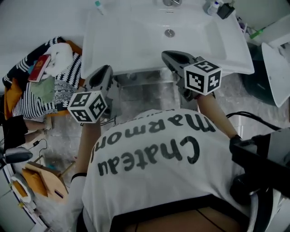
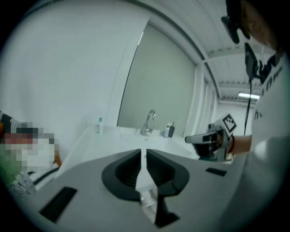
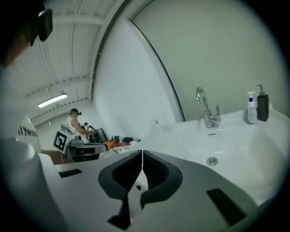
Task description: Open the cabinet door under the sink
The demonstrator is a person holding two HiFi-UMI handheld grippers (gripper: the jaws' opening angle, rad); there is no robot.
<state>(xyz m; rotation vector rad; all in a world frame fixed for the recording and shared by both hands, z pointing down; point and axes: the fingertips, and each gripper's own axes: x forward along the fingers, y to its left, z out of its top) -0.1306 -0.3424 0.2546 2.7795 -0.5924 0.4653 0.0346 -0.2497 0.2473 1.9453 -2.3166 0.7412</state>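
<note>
Both tongs hover at the sink's [image 1: 136,63] front rim, well above the cabinet, so the reach for the door looks not yet begun. The left tongs [image 1: 106,70], at 7 o'clock from the drain [image 1: 169,32], stand a slit apart and empty. The right tongs [image 1: 168,55], at 6 o'clock, are clenched on nothing. The cabinet sits beneath the basin and I cannot make out its door. Next, go low and find its edge. The basin is empty, with bottles [image 1: 213,7] at its 1 o'clock corner.
</note>
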